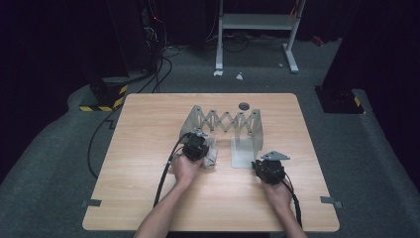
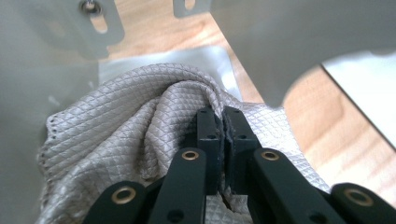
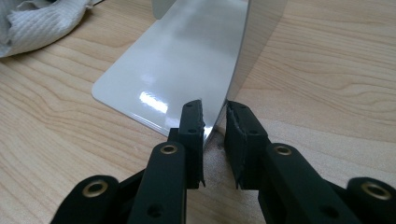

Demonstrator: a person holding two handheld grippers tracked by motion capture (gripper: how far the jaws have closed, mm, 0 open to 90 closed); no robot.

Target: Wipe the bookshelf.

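Observation:
A grey metal folding rack point(image 1: 225, 121) with a scissor-link back stands mid-table. A quilted grey cloth point(image 1: 211, 156) lies bunched at the foot of its left side plate. My left gripper point(image 1: 200, 137) is shut on a fold of the cloth point(image 2: 126, 121), its jaws point(image 2: 223, 116) pinched together with fabric between them, under the rack's wall point(image 2: 280, 37). My right gripper point(image 1: 258, 161) is at the rack's right side. There its jaws point(image 3: 214, 112) stand open, straddling the near lower corner of the upright plate point(image 3: 259, 32) beside the flat base plate point(image 3: 182, 60).
The wooden table point(image 1: 148, 163) has bare room left, right and in front of the rack. A small dark round disc point(image 1: 243, 105) lies behind the rack near the far edge. Cables trail from both grippers toward the person. The cloth's edge point(image 3: 37, 23) lies left of the base plate.

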